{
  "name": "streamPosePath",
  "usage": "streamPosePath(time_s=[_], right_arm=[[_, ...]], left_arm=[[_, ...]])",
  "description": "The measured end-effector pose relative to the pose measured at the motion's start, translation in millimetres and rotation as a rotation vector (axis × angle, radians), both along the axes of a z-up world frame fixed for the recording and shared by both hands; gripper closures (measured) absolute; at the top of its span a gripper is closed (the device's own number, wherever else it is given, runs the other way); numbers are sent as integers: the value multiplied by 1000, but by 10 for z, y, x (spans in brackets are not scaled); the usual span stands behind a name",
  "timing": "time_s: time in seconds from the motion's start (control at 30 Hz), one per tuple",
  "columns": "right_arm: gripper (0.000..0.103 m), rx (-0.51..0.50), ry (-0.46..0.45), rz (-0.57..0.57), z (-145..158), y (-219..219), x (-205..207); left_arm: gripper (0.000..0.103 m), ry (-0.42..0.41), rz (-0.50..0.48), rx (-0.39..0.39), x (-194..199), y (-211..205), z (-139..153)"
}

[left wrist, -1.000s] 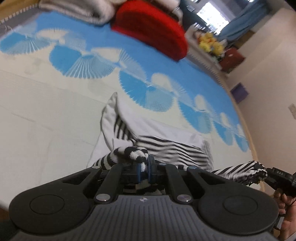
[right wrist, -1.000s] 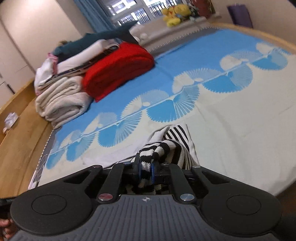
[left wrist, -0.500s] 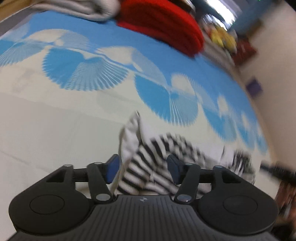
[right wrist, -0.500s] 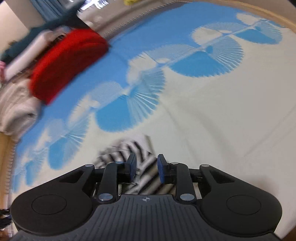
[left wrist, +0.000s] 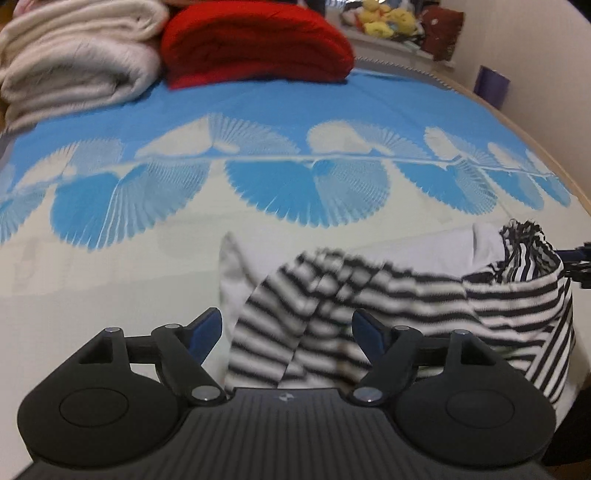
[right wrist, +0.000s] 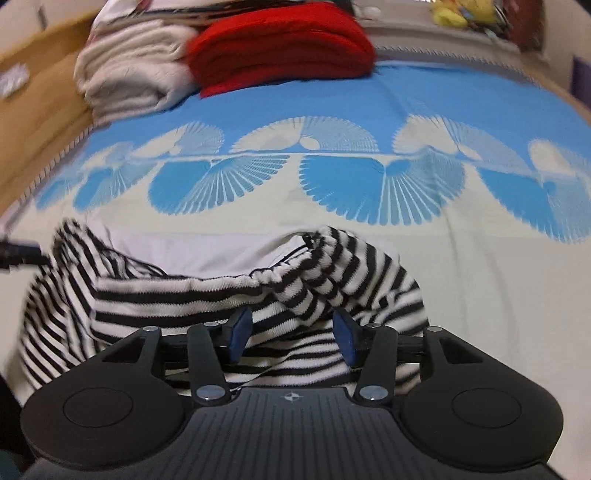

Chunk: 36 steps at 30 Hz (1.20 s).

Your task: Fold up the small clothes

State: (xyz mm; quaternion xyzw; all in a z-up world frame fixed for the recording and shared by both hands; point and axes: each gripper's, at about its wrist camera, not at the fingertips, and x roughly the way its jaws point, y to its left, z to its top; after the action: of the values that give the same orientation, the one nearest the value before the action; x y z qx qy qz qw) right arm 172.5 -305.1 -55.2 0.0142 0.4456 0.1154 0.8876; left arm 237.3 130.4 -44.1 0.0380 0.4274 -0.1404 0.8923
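A small black-and-white striped garment with a plain white part point(left wrist: 369, 295) lies crumpled at the near edge of the bed; it also shows in the right wrist view point(right wrist: 207, 291). My left gripper point(left wrist: 286, 328) is open, its blue pads wide apart just above the garment's left end. My right gripper point(right wrist: 291, 332) is open over the garment's right end, with a bunched striped fold rising just beyond its pads. Neither gripper holds cloth.
The bed cover point(left wrist: 110, 277) is cream near me and blue with fan patterns farther off. A folded red blanket point(left wrist: 255, 40) and cream blankets point(left wrist: 74, 55) are stacked at the far side. Yellow plush toys point(left wrist: 384, 18) sit beyond. A wooden bed frame point(right wrist: 33, 107) runs on the left.
Both grippers were shut on the striped garment a second ago; both have opened and let it drop onto the bed. Both cameras have swung to face the far blankets.
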Motion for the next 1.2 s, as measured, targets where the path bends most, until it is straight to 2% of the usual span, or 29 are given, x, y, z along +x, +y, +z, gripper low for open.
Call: streamPosePath(time_s=[0.13, 0.2, 0.23, 0.27, 0.3, 0.37, 0.43, 0.47, 0.5, 0.57, 0.63, 0.83, 0.9, 0.93, 0.97, 1.03, 1.13, 1.2], right_arm=[[51, -115, -39, 36, -87, 163, 171], [56, -140, -40, 62, -122, 234, 256], [63, -146, -29, 70, -148, 260, 291], [84, -147, -20, 81, -163, 282, 327], [96, -140, -21, 92, -152, 300, 355], [97, -106, -101, 60, -22, 284, 411], [97, -18, -179, -49, 169, 152, 473], [97, 41, -205, -120, 238, 55, 534], [97, 68, -214, -158, 253, 9, 581], [97, 44, -214, -173, 212, 58, 690], [97, -45, -181, -151, 85, 206, 803], [96, -227, 12, -115, -476, 447, 1097], [86, -253, 6, -116, -524, 481, 1106], [83, -244, 5, -117, -514, 481, 1113], [82, -227, 8, -125, -489, 461, 1119], [76, -142, -11, -154, -369, 356, 1112], [61, 28, -105, -231, -81, 48, 1038], [56, 61, -131, -262, 3, -136, 1001]], left_arm=[[25, -21, -7, 40, 134, -83, -45], [38, -13, -15, 28, 214, -88, -71], [60, 3, -28, 19, 261, -86, -94], [95, 24, -42, 16, 309, -78, -115], [99, 38, -45, 21, 354, -65, -130], [100, -37, 41, 16, 413, 72, -29], [100, -120, 165, -98, 467, 313, 124], [100, -145, 190, -130, 497, 373, 149], [100, -149, 182, -116, 530, 356, 135], [100, -100, 140, -1, 631, 211, -21], [99, -25, 130, 81, 742, 118, -225], [93, 141, 147, 76, 944, 152, -607], [89, 151, 143, 75, 957, 180, -622], [84, 157, 148, 59, 960, 211, -609], [74, 166, 163, 23, 975, 275, -573], [58, 171, 221, -90, 993, 452, -470], [54, 173, 284, -226, 1003, 683, -383], [54, 191, 282, -248, 1003, 705, -405]])
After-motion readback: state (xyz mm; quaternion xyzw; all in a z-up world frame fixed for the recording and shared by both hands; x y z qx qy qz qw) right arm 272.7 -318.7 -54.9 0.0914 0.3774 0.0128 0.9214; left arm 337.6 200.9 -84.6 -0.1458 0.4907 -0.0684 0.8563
